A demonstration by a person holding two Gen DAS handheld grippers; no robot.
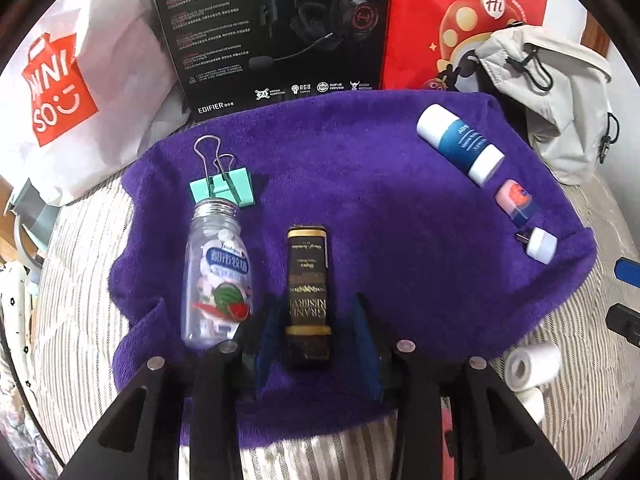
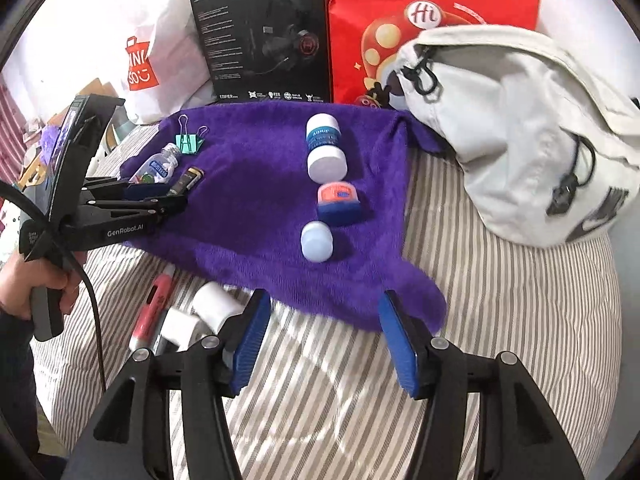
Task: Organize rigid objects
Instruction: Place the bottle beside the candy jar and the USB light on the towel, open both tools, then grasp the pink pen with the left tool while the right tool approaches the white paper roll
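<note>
Left wrist view: left gripper [image 1: 316,344] jaws slightly parted around the black-and-gold box [image 1: 308,280], not pressing. Right gripper [image 2: 326,340] jaws wide, empty, purple towel [image 2: 260,200] at twelve o'clock.

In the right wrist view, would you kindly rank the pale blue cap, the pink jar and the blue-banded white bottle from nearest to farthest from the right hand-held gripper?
1. Pale blue cap, nearest, on the purple towel.
2. Pink jar, just behind it.
3. Blue-banded white bottle, farthest back.
</note>
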